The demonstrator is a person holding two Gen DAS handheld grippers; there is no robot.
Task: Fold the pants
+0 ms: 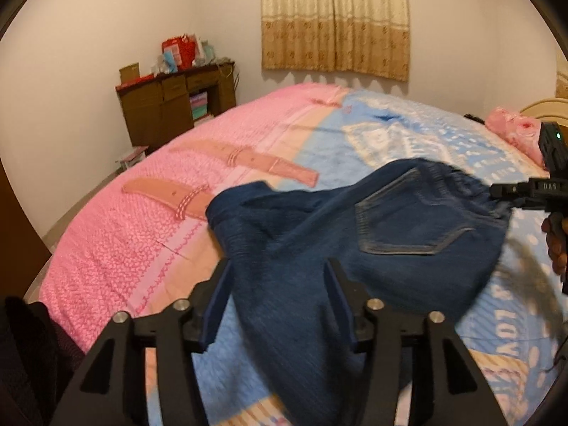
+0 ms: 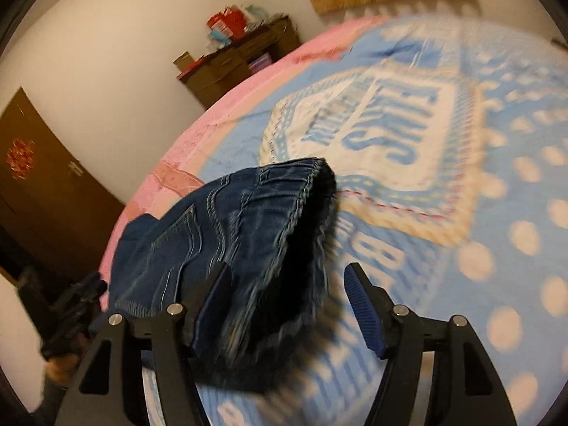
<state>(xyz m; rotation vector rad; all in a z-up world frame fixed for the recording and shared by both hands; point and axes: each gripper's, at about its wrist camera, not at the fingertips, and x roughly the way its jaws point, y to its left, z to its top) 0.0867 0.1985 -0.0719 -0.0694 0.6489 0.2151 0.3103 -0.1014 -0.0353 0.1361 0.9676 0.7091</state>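
Observation:
Dark blue jeans [image 1: 355, 248] lie rumpled on the bed, back pocket up, blurred by motion. My left gripper [image 1: 278, 298] is open, its blue-padded fingers wide apart, with a fold of the jeans between them; contact is unclear. My right gripper [image 2: 289, 301] is also open; the jeans' waistband end [image 2: 248, 220] bulges up between its fingers and rests against the left pad. The right gripper also shows at the right edge of the left wrist view [image 1: 532, 191], by the waistband. The left gripper shows at the lower left of the right wrist view [image 2: 74, 312].
The bed has a pink cover [image 1: 149, 220] on the left and a blue patterned blanket [image 2: 461, 177] on the right. A brown desk [image 1: 174, 106] with clutter stands at the far wall, a curtain [image 1: 333, 21] hangs behind, a pink pillow [image 1: 511, 131] lies at far right.

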